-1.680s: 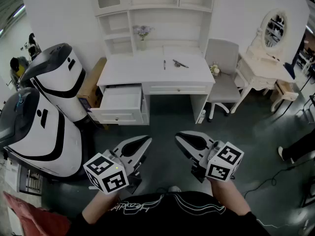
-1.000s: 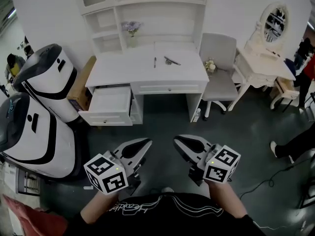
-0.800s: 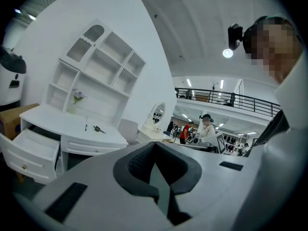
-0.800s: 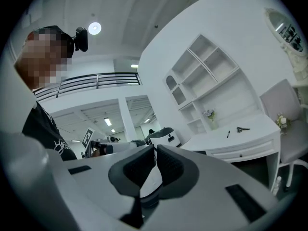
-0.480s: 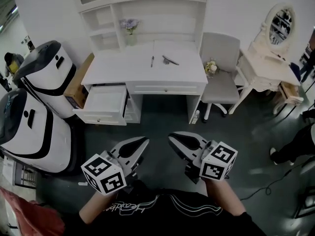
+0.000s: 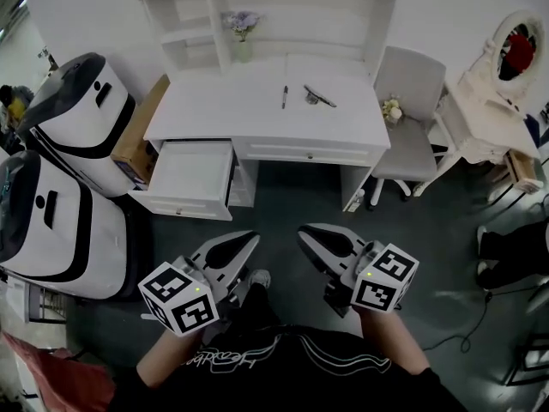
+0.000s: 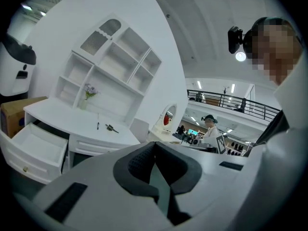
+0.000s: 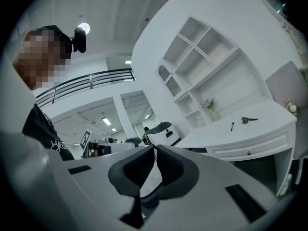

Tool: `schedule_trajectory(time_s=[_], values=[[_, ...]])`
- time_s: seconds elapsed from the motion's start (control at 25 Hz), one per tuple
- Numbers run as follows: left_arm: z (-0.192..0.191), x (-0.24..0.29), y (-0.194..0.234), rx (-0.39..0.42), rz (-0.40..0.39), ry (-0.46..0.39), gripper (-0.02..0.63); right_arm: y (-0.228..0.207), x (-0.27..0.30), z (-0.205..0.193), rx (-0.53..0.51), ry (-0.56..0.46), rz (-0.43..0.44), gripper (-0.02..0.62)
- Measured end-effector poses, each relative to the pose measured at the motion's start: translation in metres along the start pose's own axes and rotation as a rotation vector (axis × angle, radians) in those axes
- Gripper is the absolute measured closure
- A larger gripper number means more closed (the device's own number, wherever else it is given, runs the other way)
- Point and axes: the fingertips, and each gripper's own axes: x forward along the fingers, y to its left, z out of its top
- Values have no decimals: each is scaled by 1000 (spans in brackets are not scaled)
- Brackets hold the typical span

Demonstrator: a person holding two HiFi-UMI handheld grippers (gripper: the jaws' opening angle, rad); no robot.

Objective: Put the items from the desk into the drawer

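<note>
the left gripper (image 6: 245,240) and the right gripper (image 6: 306,232) are held side by side over the dark floor (image 6: 283,200). both are well short of the white worktop (image 6: 223,114) and point toward it. each one's jaws are closed, black pads together, with nothing between them. the left gripper view and the right gripper view both show this plainly. the person's hands are behind the marker cubes.

two things lie on the worktop, toward its back and right of the middle. one is a pen (image 6: 284,97), lying roughly front to back. near its right, not touching it, is a small dark tool (image 6: 318,98) set at a slant. i cannot tell what the tool is.

the drawer (image 6: 190,174) under the worktop's left end is pulled out, its white bottom showing. a shut drawer front (image 6: 304,153) runs under the middle.

a vase (image 6: 242,45) of pale flowers stands at the back, at the foot of the shelf unit (image 6: 274,11). a grey chair (image 6: 412,136) stands at the worktop's right end, and beyond it is a dressing table (image 6: 485,123) with an oval mirror. at the left a cardboard box (image 6: 141,140) stands against the worktop's side. beside the box are two big white-and-black machines (image 6: 73,123).
</note>
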Motion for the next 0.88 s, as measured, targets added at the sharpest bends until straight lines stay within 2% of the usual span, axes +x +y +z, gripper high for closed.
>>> schedule_trajectory(time_s=[0.32,0.44,0.64,0.88], values=[[64,50,138,-41,-51,45,586,-86,140,36,49,13,-43,545],[92,56,189,-39,-68,36,586,-110,188,57,28,-1,-63,545],[113,64,271,-54,-49,29,586,-149,228,69,-24,7,-146,544],[127,79,326,-92,-21,16,586,-200,255,76,-15,42,-207,543]])
